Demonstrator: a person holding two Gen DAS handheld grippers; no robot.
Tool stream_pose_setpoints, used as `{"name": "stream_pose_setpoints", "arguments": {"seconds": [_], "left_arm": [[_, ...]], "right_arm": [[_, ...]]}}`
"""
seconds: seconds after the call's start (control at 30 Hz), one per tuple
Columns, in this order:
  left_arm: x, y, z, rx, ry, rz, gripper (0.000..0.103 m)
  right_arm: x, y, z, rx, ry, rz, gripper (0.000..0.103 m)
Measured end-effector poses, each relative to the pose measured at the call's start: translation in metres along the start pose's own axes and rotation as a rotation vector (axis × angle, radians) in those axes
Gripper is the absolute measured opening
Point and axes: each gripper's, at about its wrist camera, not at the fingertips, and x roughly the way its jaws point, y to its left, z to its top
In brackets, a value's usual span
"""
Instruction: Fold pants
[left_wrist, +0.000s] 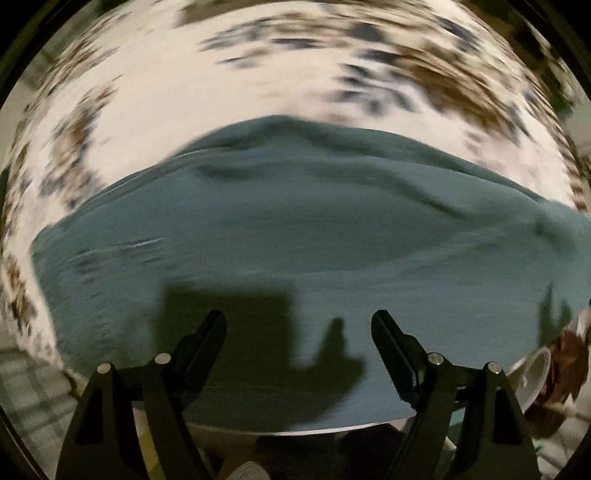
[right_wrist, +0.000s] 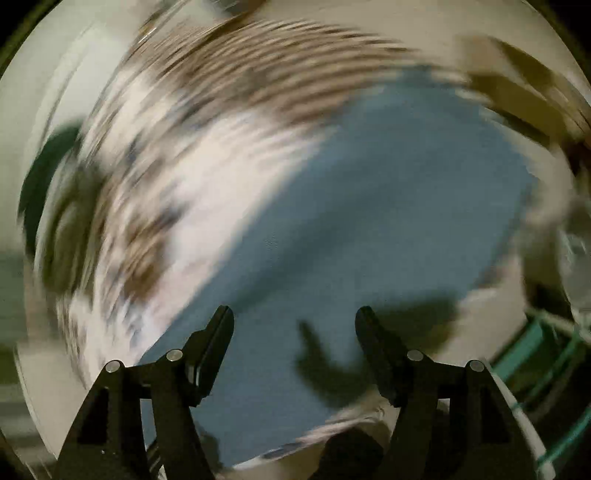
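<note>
Left wrist view: the left gripper (left_wrist: 298, 324) hangs spread and empty over the teal pants (left_wrist: 295, 221), which lie flat on a patterned cloth (left_wrist: 229, 96). The right gripper (right_wrist: 294, 320) is likewise released (heavy blur). Likely between folds; next, pinch an edge squarely.

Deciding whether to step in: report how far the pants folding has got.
Done: the blue-grey pants lie spread on the patterned cloth, possibly folded once; blur hides it. In hand: nothing; left gripper and right gripper are open above them. Left: the remaining folds.
</note>
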Motion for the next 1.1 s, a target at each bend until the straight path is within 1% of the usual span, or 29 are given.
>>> {"name": "stream_pose_setpoints", "arguments": {"seconds": [0.03,0.1,0.17,0.2,0.23,0.3,0.33,0.37,0.4,0.43,0.47,0.5,0.57,0.6,0.63,0.67,0.7,0.73,0.77,0.83,0.9,0.93,1.0,1.07,1.1], "left_arm": [[0.003,-0.014,0.004,0.015,0.0,-0.005,0.08],[0.007,-0.041,0.014,0.036,-0.016,-0.02,0.08],[0.013,-0.067,0.022,0.057,-0.027,-0.052,0.08],[0.018,-0.075,0.024,0.083,-0.01,-0.061,0.08],[0.025,-0.085,0.026,0.097,-0.005,-0.069,0.08],[0.047,-0.097,0.026,0.118,0.044,-0.079,0.08],[0.053,-0.102,0.025,0.124,0.06,-0.064,0.081],[0.059,-0.103,0.025,0.135,0.059,-0.034,0.083],[0.061,-0.103,0.026,0.143,0.043,-0.022,0.089],[0.063,-0.102,0.027,0.144,0.04,-0.014,0.092],[0.064,-0.1,0.028,0.137,0.042,-0.016,0.093],[0.063,-0.106,0.028,0.129,0.044,-0.019,0.095],[0.065,-0.11,0.032,0.122,0.051,-0.023,0.1],[0.067,-0.109,0.037,0.122,0.053,-0.025,0.103],[0.068,-0.112,0.039,0.122,0.056,-0.02,0.103],[0.066,-0.127,0.039,0.118,0.057,-0.015,0.103],[0.062,-0.149,0.041,0.112,0.058,-0.011,0.103],[0.063,-0.147,0.043,0.107,0.058,-0.009,0.103],[0.063,-0.153,0.045,0.102,0.058,-0.007,0.103],[0.062,-0.172,0.054,0.097,0.057,-0.007,0.103],[0.059,-0.172,0.052,0.092,0.042,-0.009,0.103],[0.059,-0.171,0.051,0.093,0.032,-0.01,0.103],[0.062,-0.17,0.045,0.094,0.028,-0.011,0.103],[0.062,-0.169,0.045,0.093,0.031,-0.01,0.103],[0.062,-0.171,0.045,0.091,0.033,-0.009,0.103]], "right_arm": [[-0.006,-0.032,0.012,0.049,-0.025,-0.011,0.071],[-0.003,-0.084,0.022,0.118,-0.054,0.009,0.071],[0.005,-0.121,0.036,0.17,-0.056,0.071,0.071],[0.011,-0.137,0.039,0.2,-0.064,0.123,0.071],[0.02,-0.142,0.035,0.224,-0.072,0.172,0.07],[0.03,-0.159,0.038,0.271,-0.092,0.208,0.069],[0.031,-0.165,0.038,0.291,-0.108,0.241,0.069],[0.03,-0.17,0.04,0.305,-0.128,0.268,0.069],[0.033,-0.166,0.037,0.309,-0.143,0.285,0.069],[0.034,-0.166,0.036,0.307,-0.165,0.321,0.069],[0.038,-0.16,0.034,0.302,-0.182,0.349,0.069],[0.035,-0.159,0.033,0.296,-0.205,0.383,0.068],[0.037,-0.159,0.037,0.29,-0.227,0.413,0.068],[0.038,-0.16,0.039,0.288,-0.226,0.427,0.068],[0.04,-0.16,0.042,0.283,-0.224,0.445,0.068],[0.042,-0.159,0.046,0.273,-0.224,0.466,0.068],[0.047,-0.158,0.048,0.248,-0.225,0.494,0.066],[0.047,-0.156,0.05,0.223,-0.229,0.519,0.059],[0.048,-0.15,0.054,0.192,-0.232,0.538,0.05],[0.05,-0.14,0.059,0.14,-0.233,0.547,0.048],[0.053,-0.136,0.058,0.12,-0.234,0.506,0.048],[0.056,-0.137,0.058,0.129,-0.232,0.5,0.048],[0.058,-0.145,0.055,0.179,-0.23,0.518,0.048],[0.055,-0.154,0.049,0.213,-0.231,0.499,0.048],[0.054,-0.158,0.046,0.218,-0.23,0.507,0.048]]}}
